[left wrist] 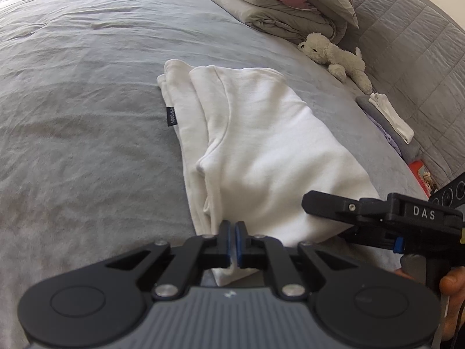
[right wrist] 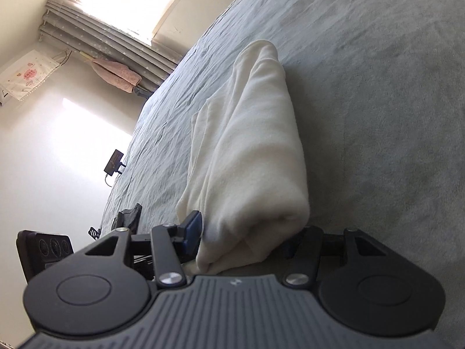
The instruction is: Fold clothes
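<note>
A white garment (left wrist: 261, 145) lies folded lengthwise on the grey bed cover (left wrist: 87, 116), with a small dark label at its left edge. My left gripper (left wrist: 232, 232) is shut on the garment's near edge, and white cloth shows between its blue pads. To its right, my right gripper (left wrist: 325, 218) comes in from the side at the garment's near right corner. In the right wrist view the right gripper (right wrist: 250, 238) stands open, with the thick fold of the garment (right wrist: 255, 145) between its spread fingers and the blue pad of one finger (right wrist: 193, 226) against the cloth.
A white plush dog (left wrist: 334, 55) and a folded grey duvet (left wrist: 276, 3) lie near the quilted headboard (left wrist: 421, 43). A small stack of folded clothes (left wrist: 389, 116) sits at the bed's right edge. A hand (left wrist: 453, 285) holds the right gripper. A small dark device (right wrist: 114, 163) hangs beyond the bed's far edge.
</note>
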Action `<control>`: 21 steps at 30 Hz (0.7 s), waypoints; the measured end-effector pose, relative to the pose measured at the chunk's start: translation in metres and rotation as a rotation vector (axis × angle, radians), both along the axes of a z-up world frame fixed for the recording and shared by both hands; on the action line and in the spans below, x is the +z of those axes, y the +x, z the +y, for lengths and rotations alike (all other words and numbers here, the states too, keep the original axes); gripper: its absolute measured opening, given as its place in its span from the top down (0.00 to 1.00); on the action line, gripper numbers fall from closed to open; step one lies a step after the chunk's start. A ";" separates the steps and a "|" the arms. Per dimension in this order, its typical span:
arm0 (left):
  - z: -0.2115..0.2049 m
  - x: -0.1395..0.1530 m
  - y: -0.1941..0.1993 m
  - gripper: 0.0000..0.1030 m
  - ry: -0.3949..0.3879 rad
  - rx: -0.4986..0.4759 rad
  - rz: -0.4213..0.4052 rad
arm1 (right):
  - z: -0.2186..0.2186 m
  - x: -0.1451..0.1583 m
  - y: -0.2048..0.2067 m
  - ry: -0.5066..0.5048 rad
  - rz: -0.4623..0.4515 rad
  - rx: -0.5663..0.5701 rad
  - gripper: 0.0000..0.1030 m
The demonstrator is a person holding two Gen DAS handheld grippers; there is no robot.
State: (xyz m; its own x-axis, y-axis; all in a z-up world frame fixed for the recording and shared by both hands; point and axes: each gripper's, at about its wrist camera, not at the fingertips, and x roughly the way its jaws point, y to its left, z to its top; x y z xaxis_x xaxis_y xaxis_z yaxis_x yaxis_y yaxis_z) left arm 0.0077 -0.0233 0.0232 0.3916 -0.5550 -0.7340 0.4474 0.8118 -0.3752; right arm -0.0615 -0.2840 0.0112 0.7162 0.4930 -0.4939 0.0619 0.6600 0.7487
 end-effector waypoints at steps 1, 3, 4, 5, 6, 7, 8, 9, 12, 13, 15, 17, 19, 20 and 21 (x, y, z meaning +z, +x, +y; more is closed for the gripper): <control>0.000 0.000 0.000 0.94 0.000 0.001 0.001 | 0.004 0.000 -0.001 -0.016 -0.007 -0.001 0.44; 0.000 0.000 0.000 0.94 -0.001 0.001 0.001 | 0.009 -0.001 -0.002 -0.033 -0.016 -0.015 0.44; 0.001 0.001 0.000 0.94 -0.003 0.001 0.002 | 0.011 -0.001 -0.001 -0.036 -0.017 -0.021 0.44; 0.001 0.001 0.000 0.94 -0.006 0.001 0.004 | 0.011 -0.001 0.001 -0.035 -0.013 -0.027 0.44; 0.002 0.001 0.001 0.94 -0.008 0.000 0.006 | 0.011 -0.001 0.001 -0.035 -0.010 -0.033 0.44; 0.004 0.002 0.002 0.94 -0.016 0.000 0.014 | 0.010 -0.001 0.001 -0.037 -0.003 -0.044 0.57; 0.007 0.002 0.004 0.94 -0.036 0.007 0.034 | 0.008 -0.001 0.001 -0.033 0.008 -0.058 0.61; 0.011 0.003 0.006 0.94 -0.059 0.018 0.056 | 0.007 -0.001 0.001 -0.016 0.020 -0.067 0.63; 0.024 0.009 0.010 0.85 -0.149 0.059 0.123 | 0.001 0.006 0.004 0.044 0.055 -0.085 0.67; 0.028 0.013 0.009 0.77 -0.170 0.066 0.131 | -0.001 0.009 0.004 0.063 0.060 -0.089 0.67; 0.033 0.021 0.005 0.22 -0.171 0.093 0.119 | -0.004 0.012 0.006 0.092 0.072 -0.096 0.67; 0.039 0.023 0.003 0.21 -0.199 0.107 0.119 | -0.007 0.014 0.007 0.117 0.086 -0.103 0.68; 0.046 0.020 0.004 0.21 -0.255 0.126 0.161 | -0.009 0.016 0.009 0.142 0.099 -0.111 0.68; 0.050 0.017 0.004 0.21 -0.286 0.139 0.189 | -0.011 0.017 0.010 0.155 0.106 -0.114 0.68; 0.051 0.013 0.005 0.21 -0.310 0.150 0.216 | -0.012 0.018 0.011 0.167 0.113 -0.118 0.68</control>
State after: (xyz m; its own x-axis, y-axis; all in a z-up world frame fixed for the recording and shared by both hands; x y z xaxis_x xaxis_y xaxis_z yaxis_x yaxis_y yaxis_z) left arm 0.0124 0.0280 0.0360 0.3401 -0.7114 -0.6150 0.2165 0.6956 -0.6850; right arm -0.0510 -0.2959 0.0294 0.7187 0.4908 -0.4925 0.2208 0.5106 0.8310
